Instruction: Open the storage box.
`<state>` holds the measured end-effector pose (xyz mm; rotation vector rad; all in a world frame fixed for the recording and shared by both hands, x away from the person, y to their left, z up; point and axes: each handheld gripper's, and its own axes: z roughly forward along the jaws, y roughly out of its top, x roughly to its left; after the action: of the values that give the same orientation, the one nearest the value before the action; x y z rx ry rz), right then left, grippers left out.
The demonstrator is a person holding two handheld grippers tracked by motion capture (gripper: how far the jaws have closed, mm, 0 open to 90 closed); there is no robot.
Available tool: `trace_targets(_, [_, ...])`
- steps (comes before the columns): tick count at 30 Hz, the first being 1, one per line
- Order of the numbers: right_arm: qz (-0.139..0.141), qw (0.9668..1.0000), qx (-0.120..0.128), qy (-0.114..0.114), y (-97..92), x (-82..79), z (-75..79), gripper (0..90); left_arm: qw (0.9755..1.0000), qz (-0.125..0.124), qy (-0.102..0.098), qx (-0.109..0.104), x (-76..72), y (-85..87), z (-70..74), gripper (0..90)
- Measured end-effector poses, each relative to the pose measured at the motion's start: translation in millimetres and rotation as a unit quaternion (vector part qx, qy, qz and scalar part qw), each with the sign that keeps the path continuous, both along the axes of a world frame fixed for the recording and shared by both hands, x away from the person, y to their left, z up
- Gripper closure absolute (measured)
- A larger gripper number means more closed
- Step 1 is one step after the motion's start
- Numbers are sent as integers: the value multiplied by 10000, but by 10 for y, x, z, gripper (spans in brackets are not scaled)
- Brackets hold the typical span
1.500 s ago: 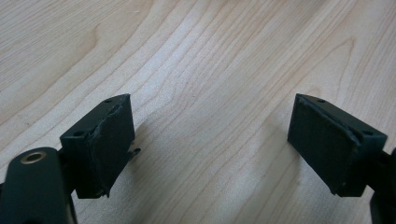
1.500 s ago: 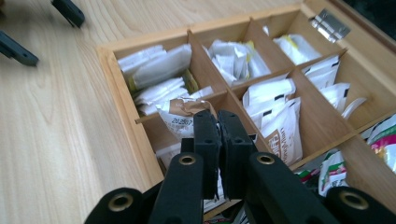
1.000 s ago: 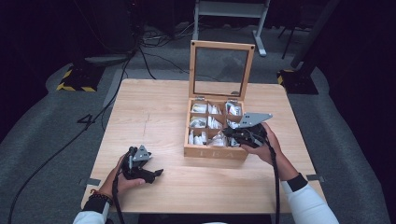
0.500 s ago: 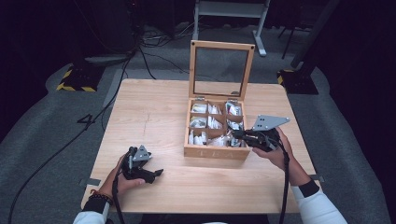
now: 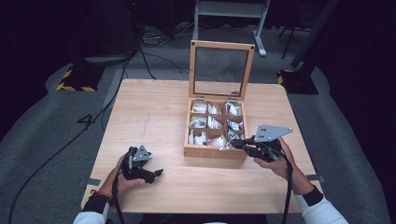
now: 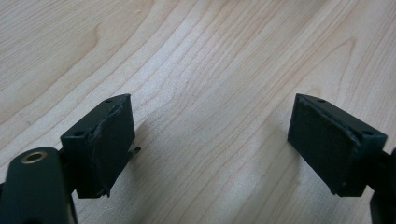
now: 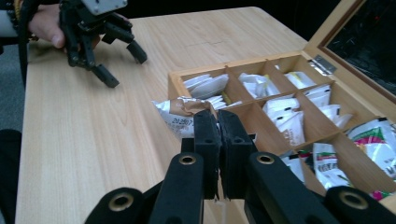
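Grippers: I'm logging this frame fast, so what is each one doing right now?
Left gripper: open, holding nothing, over the table.
Right gripper: shut on a sachet at the box.

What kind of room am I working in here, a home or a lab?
Most likely a lab or recording studio, not a home: a lone wooden table on grey carpet, black cables trailing over the floor, hazard-striped stand feet, dark surroundings. On the table stands a compartmented wooden box of sachets.
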<state>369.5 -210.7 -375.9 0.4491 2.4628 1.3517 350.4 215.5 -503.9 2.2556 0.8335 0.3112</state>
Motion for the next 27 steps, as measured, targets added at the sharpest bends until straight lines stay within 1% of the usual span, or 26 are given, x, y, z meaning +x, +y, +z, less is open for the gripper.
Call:
trace_targets(4, [133,9999,-48,57,59,-60,-64,876,10000,3,2,-2,0,0,0,153])
trace_targets(5, [167,9998,-93,72,78,-75,-87,876,10000,-1,-1,1,0,0,0,153])
trace_targets(10, [356,9989,-273,155,174,-152,-240,876,10000,0,0,1,0,0,0,153])
trace_targets(13, [442,9984,-319,178,204,-176,-310,876,10000,3,1,-2,0,0,0,153])
trace_targets(14, [478,9980,-358,205,219,-188,-355,876,10000,0,0,0,0,0,0,153])
trace_targets(15, [478,9980,-358,205,219,-188,-355,876,10000,0,0,0,0,0,0,153])
trace_targets(16, [522,9978,-354,211,230,-201,-396,875,10000,0,1,0,0,0,0,152])
trace_targets(17, [522,9978,-354,211,230,-201,-396,875,10000,0,0,0,0,0,0,152])
trace_targets(18, [543,9975,-395,232,244,-208,-436,875,10000,2,0,0,0,0,0,152])
trace_targets(19, [543,9975,-395,232,244,-208,-436,875,10000,1,1,-1,0,0,0,152])
trace_targets(20, [597,9971,-389,263,254,-211,-477,875,10000,0,-1,-1,0,0,0,153])
trace_targets(21, [597,9971,-389,263,254,-211,-477,875,10000,0,-1,-1,0,0,0,153])
trace_targets(22, [652,9964,-470,279,272,-213,-529,874,10000,2,2,-2,0,0,0,153])
trace_targets(24, [663,9963,-476,285,276,-215,-547,874,10000,3,2,-2,0,0,0,153])
trace_targets(27, [704,9953,-555,356,307,-211,-645,873,10000,1,1,-1,0,0,0,152])
